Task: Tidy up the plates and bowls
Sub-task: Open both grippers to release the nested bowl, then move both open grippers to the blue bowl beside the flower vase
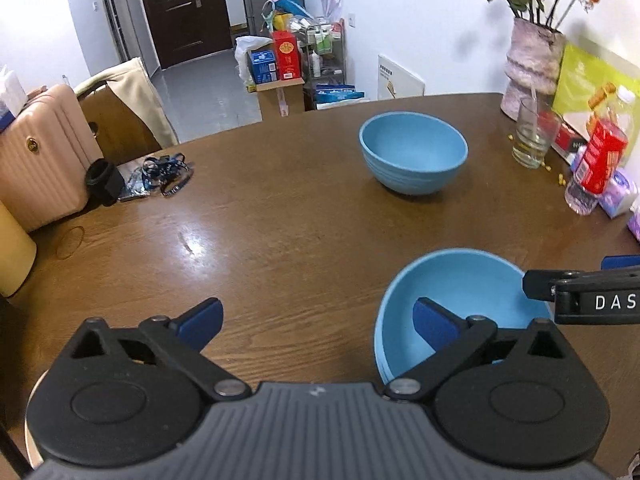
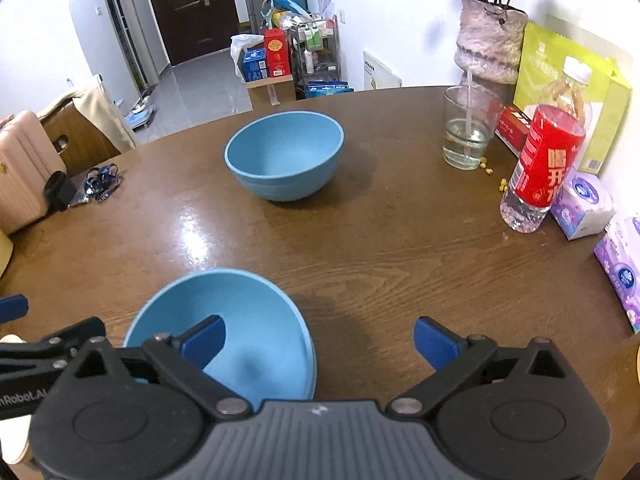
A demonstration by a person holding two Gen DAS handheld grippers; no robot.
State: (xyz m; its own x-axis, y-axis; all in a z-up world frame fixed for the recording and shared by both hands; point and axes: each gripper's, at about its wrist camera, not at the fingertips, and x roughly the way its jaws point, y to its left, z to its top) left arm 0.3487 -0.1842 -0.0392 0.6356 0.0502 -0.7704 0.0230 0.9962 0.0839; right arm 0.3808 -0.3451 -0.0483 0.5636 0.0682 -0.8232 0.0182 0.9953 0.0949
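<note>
Two light blue bowls stand on the brown wooden table [image 1: 280, 220]. The far bowl [image 1: 414, 152] [image 2: 284, 156] is upright and empty at mid-table. Just below both grippers sits the near bowl [image 1: 468, 288] [image 2: 240, 312], whose edge shows a doubled rim. My left gripper [image 1: 318, 318] is open; its right finger [image 1: 434, 322] hangs over the bowl's inside and its left finger is over bare table. My right gripper [image 2: 320, 336] is open too, with its left finger [image 2: 206, 336] above the bowl's inside. Neither gripper's pads press on the rim.
A vase of flowers [image 2: 490, 46], a glass of water [image 2: 468, 132], a red-labelled bottle [image 2: 544, 160], tissue packs [image 2: 580, 204] and a green bag [image 2: 568, 80] crowd the table's right side. A blue lanyard [image 1: 166, 172] and a black object lie at the left edge. A suitcase [image 1: 44, 152] stands beyond.
</note>
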